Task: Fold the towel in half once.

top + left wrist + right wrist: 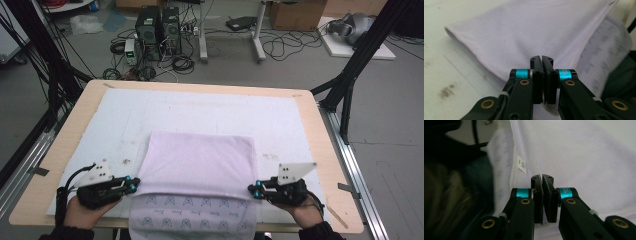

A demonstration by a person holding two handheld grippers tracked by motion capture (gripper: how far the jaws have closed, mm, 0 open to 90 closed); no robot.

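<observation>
A pale lilac towel (pixel 197 162) lies folded on the white mat, its patterned underside (pixel 192 215) hanging over the table's front edge. My left gripper (pixel 135 184) is shut on the towel's near left edge; in the left gripper view the jaws (pixel 542 58) pinch the hem, with cloth (pixel 524 37) spreading away beyond them. My right gripper (pixel 253 190) is shut on the near right edge; in the right gripper view its jaws (pixel 542 177) clamp the hem of the towel (pixel 579 157) beside a small white label (pixel 521 165). Both held edges sit lifted a little off the mat.
The white mat (pixel 125 115) covers most of the wooden table (pixel 75 125). Black frame struts (pixel 350 75) stand at both sides. Computer towers (pixel 157 27), cables and boxes sit on the floor beyond the far edge.
</observation>
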